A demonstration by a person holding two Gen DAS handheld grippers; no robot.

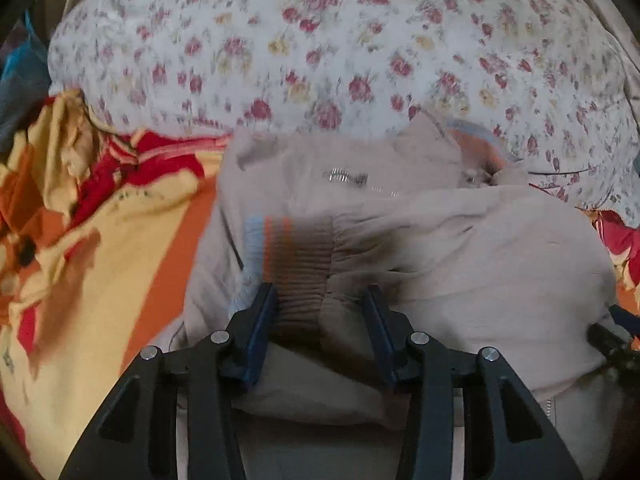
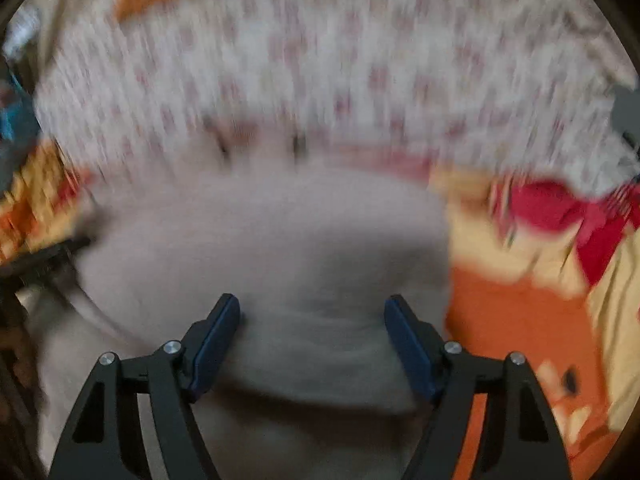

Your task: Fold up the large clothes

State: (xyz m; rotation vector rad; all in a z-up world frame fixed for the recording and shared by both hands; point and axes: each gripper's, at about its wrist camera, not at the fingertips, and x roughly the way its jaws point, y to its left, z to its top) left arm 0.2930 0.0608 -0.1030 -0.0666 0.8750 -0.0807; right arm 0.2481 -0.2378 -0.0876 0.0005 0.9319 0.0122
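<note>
A beige zip jacket [image 1: 460, 248] lies bunched on the bed, its metal zipper [image 1: 344, 178] showing near the top. Its ribbed cuff [image 1: 300, 252], striped brown, orange and light blue, runs down between the fingers of my left gripper [image 1: 320, 300]. That gripper's jaws stand apart around the cuff, and I see no firm pinch. In the blurred right wrist view, my right gripper [image 2: 312, 308] is wide open just over a rounded fold of the same jacket [image 2: 260, 232]. Nothing is clamped between its blue pads [image 2: 216, 332].
A white quilt with red flowers [image 1: 320, 48] [image 2: 360, 60] is heaped behind the jacket. The bedsheet [image 1: 120, 260] [image 2: 520, 312], in orange, yellow and red, lies rumpled on both sides. A dark piece of gear [image 1: 608, 340] pokes in at the right edge.
</note>
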